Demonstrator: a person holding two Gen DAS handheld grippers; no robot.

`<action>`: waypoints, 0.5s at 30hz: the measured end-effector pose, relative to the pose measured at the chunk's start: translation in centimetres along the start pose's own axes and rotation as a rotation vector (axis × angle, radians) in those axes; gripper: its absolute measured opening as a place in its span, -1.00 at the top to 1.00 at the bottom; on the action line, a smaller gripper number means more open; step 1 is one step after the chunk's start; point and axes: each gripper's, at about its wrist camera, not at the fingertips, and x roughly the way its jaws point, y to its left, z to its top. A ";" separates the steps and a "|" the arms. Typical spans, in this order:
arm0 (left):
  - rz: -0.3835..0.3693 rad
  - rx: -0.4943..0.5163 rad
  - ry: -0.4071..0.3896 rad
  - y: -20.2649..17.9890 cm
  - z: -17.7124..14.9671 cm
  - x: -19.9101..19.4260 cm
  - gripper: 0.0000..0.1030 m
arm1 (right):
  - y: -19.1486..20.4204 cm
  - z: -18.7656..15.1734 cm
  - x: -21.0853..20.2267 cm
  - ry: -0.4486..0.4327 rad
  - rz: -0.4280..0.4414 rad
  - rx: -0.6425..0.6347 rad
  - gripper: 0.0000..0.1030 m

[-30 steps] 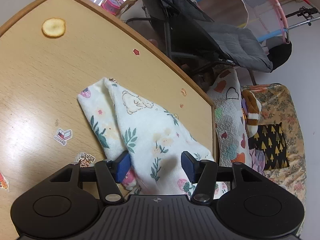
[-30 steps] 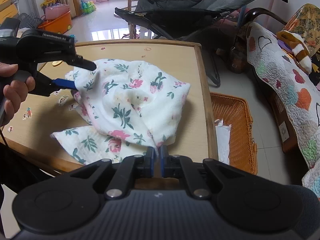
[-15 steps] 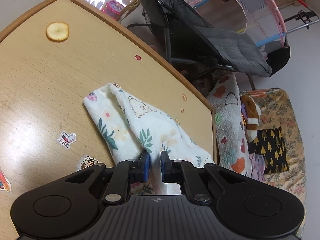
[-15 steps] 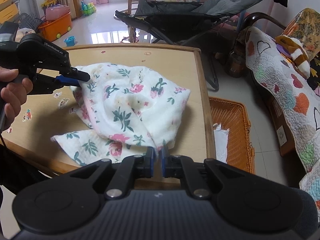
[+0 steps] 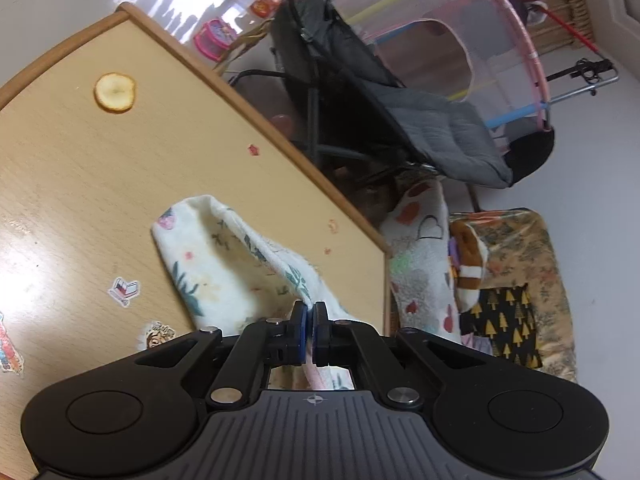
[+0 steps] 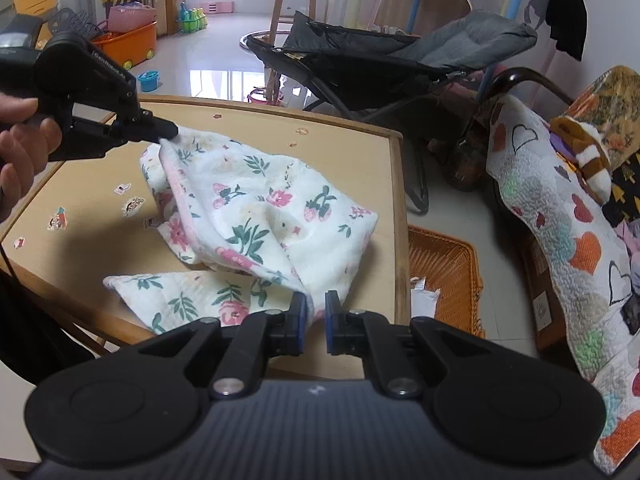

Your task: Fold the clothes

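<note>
A white floral cloth [image 6: 260, 216] lies rumpled on the wooden table [image 6: 348, 148], with one flap spread toward the near edge. My left gripper [image 5: 310, 312] is shut on a pink-trimmed edge of the cloth [image 5: 224, 264] and holds it raised off the table. In the right wrist view that left gripper [image 6: 170, 134] pinches the far left corner, with a person's hand [image 6: 24, 140] on its handle. My right gripper [image 6: 316, 308] pinches the near corner, its jaws a narrow gap apart. A taut ridge of fabric runs between the two grippers.
An orange wicker basket [image 6: 444, 268] sits on the floor right of the table. A dark reclining chair [image 6: 400, 64] stands behind it, a quilt-covered sofa [image 6: 560, 208] at right. A round yellow slice [image 5: 115, 92] and several stickers [image 6: 132, 206] are on the tabletop.
My left gripper went from open around the cloth to shut on its edge, then rose with it. The fabric now stretches between both grippers. The right jaws stand slightly wider apart.
</note>
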 end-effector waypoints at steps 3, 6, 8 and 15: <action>-0.001 -0.015 0.010 0.0 -0.3 -0.2 0.97 | 0.0 0.0 -0.2 -0.005 -0.005 -0.008 0.82; 0.002 -0.021 0.008 -0.1 -0.6 -0.6 0.97 | 0.0 0.1 -0.5 -0.014 -0.010 -0.015 0.82; 0.004 -0.024 0.007 0.0 -0.7 -0.8 0.97 | 0.0 0.2 -0.8 -0.021 -0.015 -0.024 0.82; -0.014 -0.038 -0.016 0.2 -0.4 -2.9 0.97 | -0.2 0.5 -1.5 -0.043 -0.026 -0.037 0.82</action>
